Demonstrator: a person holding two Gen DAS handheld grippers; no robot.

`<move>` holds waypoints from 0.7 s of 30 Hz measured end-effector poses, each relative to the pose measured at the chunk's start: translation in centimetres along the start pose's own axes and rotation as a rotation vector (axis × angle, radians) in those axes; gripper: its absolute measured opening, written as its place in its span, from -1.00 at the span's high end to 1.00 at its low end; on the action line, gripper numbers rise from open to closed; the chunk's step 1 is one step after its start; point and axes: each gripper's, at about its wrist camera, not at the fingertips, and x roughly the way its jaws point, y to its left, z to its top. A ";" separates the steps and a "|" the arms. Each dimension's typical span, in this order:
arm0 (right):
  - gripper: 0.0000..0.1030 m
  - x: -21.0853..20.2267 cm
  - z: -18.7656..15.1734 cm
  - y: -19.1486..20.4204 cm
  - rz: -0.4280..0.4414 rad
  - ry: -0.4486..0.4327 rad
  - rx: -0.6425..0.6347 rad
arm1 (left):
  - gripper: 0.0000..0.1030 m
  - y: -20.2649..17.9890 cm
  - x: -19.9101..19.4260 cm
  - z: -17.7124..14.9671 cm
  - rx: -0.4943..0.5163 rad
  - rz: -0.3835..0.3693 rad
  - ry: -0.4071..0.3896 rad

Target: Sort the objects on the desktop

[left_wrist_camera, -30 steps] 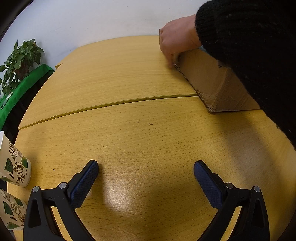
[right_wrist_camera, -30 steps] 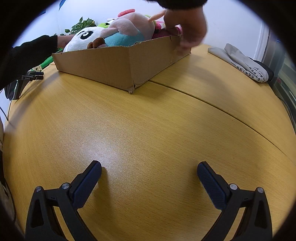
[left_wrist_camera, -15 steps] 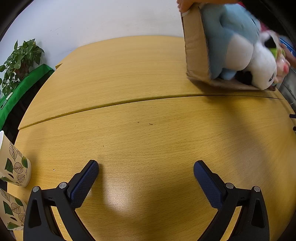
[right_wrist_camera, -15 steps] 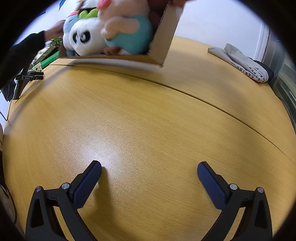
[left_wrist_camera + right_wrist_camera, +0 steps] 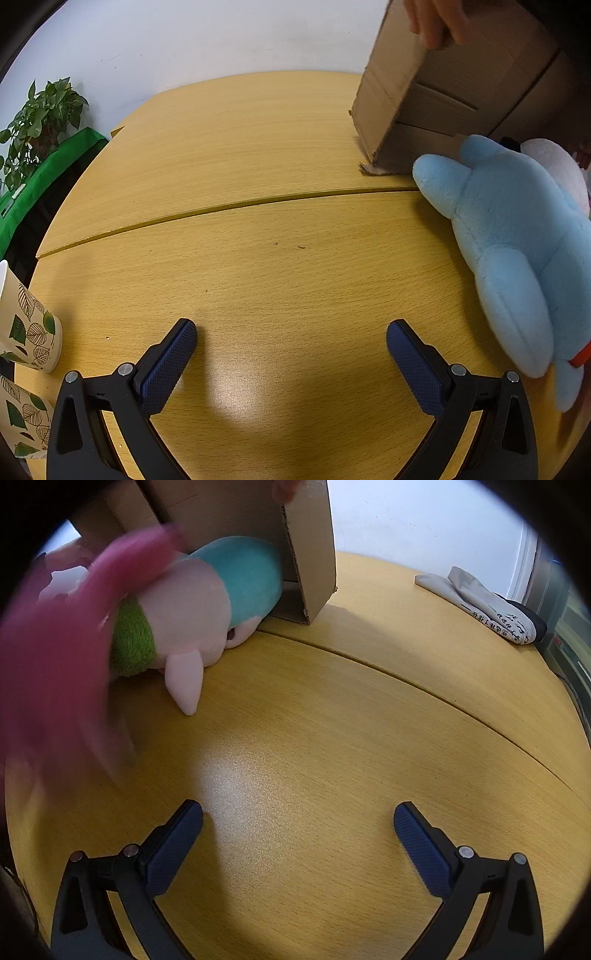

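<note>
A person's hands tip a cardboard box [image 5: 436, 96] upside down over the wooden table [image 5: 258, 229]; the box also shows in the right wrist view [image 5: 306, 546]. Plush toys spill out. A light blue plush [image 5: 517, 240] lies on the table at the right of the left wrist view. A pink, teal and green plush [image 5: 192, 605] lies below the box, and a blurred pink plush [image 5: 55, 672] is falling at the left. My left gripper [image 5: 291, 350] is open and empty over the table. My right gripper [image 5: 299, 834] is open and empty too.
Two leaf-printed paper cups [image 5: 26, 325] stand at the left table edge. A potted plant [image 5: 40, 122] and a green bag [image 5: 37, 184] are beyond the left edge. A grey folded cloth [image 5: 484, 605] lies at the far right of the table.
The box has been lifted from the table and turned over. The plush toys have dropped out onto the table. Both grippers have stayed still and open.
</note>
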 end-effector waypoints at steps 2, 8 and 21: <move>-1.00 0.3 0.0 -0.1 0.000 0.000 0.000 | -1.00 0.0 0.1 0.1 0.000 0.000 0.000; -1.00 -0.3 -0.2 0.2 -0.001 -0.005 -0.003 | -1.00 -0.3 -0.2 -0.1 0.000 0.000 0.000; -1.00 -0.4 -0.2 0.2 -0.001 -0.005 -0.004 | -1.00 0.1 0.0 -0.1 0.000 0.000 0.000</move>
